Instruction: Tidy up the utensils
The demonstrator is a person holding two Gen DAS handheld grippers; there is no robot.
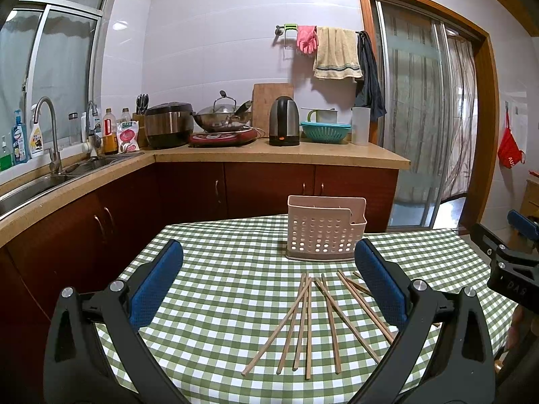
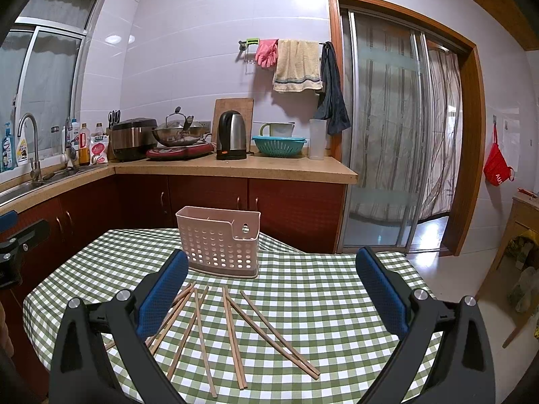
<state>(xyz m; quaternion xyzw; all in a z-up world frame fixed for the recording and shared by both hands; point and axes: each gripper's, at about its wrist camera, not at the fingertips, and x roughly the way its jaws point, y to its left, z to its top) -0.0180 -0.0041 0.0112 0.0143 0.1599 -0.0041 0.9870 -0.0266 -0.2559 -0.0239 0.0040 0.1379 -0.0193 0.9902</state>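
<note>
Thin wooden chopsticks (image 1: pixel 313 320) lie scattered on the green-checked cloth of the worktop (image 1: pixel 219 269), long axes running away toward the perforated pale-pink plastic holder (image 1: pixel 323 232) just beyond. Both the left tongs (image 1: pixel 269 282) and right tongs (image 2: pixel 271 289) hover above them, spread wide and empty, about equally near.

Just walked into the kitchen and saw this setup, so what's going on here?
A person holds a two-finger gripper in each hand over a checkered table. Wooden chopsticks lie scattered on the cloth in front of a pink perforated utensil holder. The left gripper and the right gripper are both open and hold nothing. No chopstick lying on the cloth has been picked up yet.
</note>
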